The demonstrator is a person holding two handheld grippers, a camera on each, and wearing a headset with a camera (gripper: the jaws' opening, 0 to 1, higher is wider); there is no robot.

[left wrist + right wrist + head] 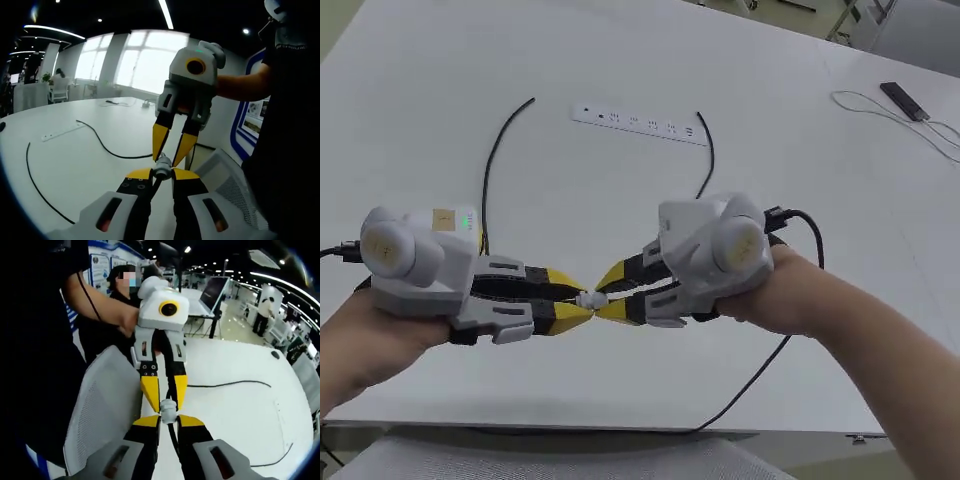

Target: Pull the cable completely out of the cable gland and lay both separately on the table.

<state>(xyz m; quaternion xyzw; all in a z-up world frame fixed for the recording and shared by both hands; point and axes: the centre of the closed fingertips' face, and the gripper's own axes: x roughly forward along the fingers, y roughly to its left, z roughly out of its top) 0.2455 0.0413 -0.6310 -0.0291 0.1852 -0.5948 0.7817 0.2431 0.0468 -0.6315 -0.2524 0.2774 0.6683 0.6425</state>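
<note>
A small white cable gland (590,298) hangs above the table's near edge, between the tips of both grippers. My left gripper (582,300) comes in from the left and is shut on the cable gland (162,169). Tip to tip with it, my right gripper (603,300) is shut on the black cable (174,437) right beside the cable gland (168,411). The cable (488,170) trails away across the white table (410,120) in two long curves. In the left gripper view my left gripper (161,174) rises from below and my right gripper (167,160) points down at it.
A white power strip (638,125) lies at the far middle of the table. A dark handset (902,98) with a thin white wire lies far right. A white mesh chair (100,410) stands under the grippers at the table's near edge (620,425). The right gripper's own black lead (760,375) drops off that edge.
</note>
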